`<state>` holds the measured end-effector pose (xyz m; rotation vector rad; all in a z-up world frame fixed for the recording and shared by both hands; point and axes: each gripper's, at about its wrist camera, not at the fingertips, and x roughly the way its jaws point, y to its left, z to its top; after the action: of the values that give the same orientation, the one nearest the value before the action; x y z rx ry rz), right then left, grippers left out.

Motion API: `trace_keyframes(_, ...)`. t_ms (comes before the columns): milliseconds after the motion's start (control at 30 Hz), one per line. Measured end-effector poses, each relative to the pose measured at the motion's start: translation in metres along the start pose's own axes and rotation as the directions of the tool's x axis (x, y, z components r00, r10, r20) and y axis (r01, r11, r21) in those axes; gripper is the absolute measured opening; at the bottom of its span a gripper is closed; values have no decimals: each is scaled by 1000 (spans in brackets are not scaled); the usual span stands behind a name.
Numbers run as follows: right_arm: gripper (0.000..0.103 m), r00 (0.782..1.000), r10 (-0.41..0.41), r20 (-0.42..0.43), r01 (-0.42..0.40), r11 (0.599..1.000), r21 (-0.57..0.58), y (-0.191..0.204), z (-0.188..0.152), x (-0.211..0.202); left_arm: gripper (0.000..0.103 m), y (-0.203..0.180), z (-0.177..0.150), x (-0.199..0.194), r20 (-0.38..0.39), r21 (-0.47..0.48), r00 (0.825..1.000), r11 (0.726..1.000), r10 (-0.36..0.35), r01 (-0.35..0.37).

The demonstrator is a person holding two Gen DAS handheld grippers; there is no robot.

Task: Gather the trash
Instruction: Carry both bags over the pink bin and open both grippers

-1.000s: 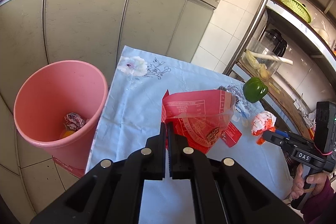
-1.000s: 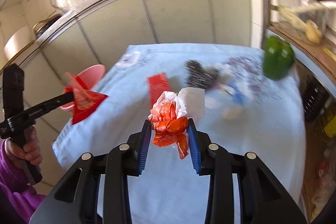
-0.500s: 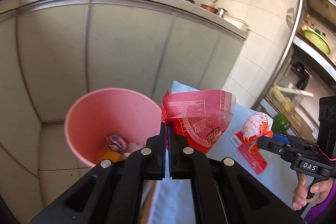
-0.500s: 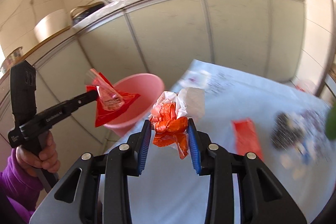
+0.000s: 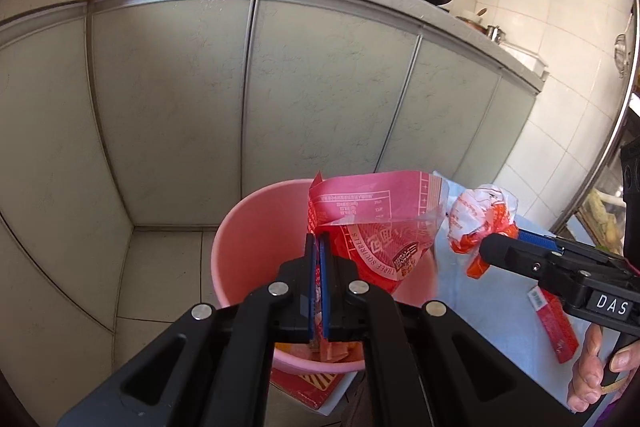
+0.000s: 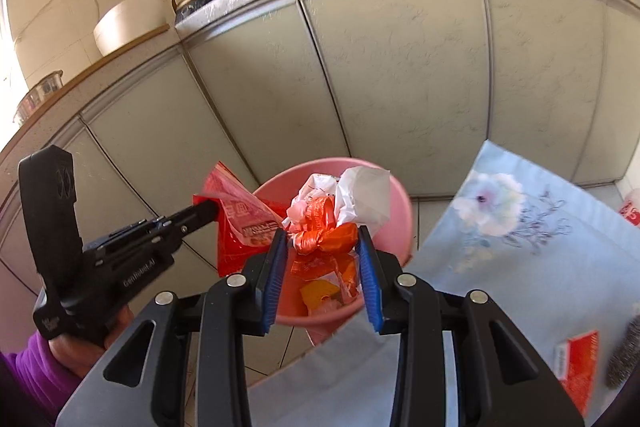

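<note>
My left gripper (image 5: 319, 247) is shut on a red snack bag (image 5: 376, 223) and holds it over the pink bin (image 5: 248, 243). From the right wrist view that same gripper (image 6: 208, 209) comes in from the left, the red snack bag (image 6: 240, 223) at its tip. My right gripper (image 6: 322, 247) is shut on a crumpled orange-and-white plastic wrapper (image 6: 336, 211), held just above the pink bin (image 6: 396, 203). Earlier trash lies at the bin's bottom. In the left wrist view the wrapper (image 5: 480, 219) hangs at the bin's right side from the right gripper (image 5: 494, 245).
A table with a light blue flowered cloth (image 6: 520, 227) stands right of the bin; a flat red packet (image 6: 576, 367) and a dark scrubber (image 6: 624, 355) lie on it. Grey cabinet doors (image 5: 320, 99) rise behind the bin, pans on the counter above. A hand in a purple sleeve (image 6: 36, 371) grips the left tool.
Both grippers have swung left from over the table to the pink bin, each still holding its piece of trash. The bin now sits centred under them.
</note>
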<state>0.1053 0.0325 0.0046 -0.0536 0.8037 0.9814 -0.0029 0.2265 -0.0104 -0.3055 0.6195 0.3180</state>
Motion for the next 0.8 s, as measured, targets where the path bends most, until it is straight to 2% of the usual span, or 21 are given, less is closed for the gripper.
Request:
trace_keyframes(233, 35, 997, -6, -76, 8, 1000, 19, -8, -4, 46, 1, 11, -7, 30, -47, -15, 998, 999, 34, -35)
trace_keyframes(567, 36, 991, -30, -129, 35, 999, 34, -13, -8, 79, 1, 19, -15, 58, -105, -29, 993, 998, 60, -63)
trace_keyframes(800, 47, 990, -18, -143, 26, 998, 52, -8, -3, 89, 6, 23, -16, 67, -124, -45, 991, 997, 58, -64)
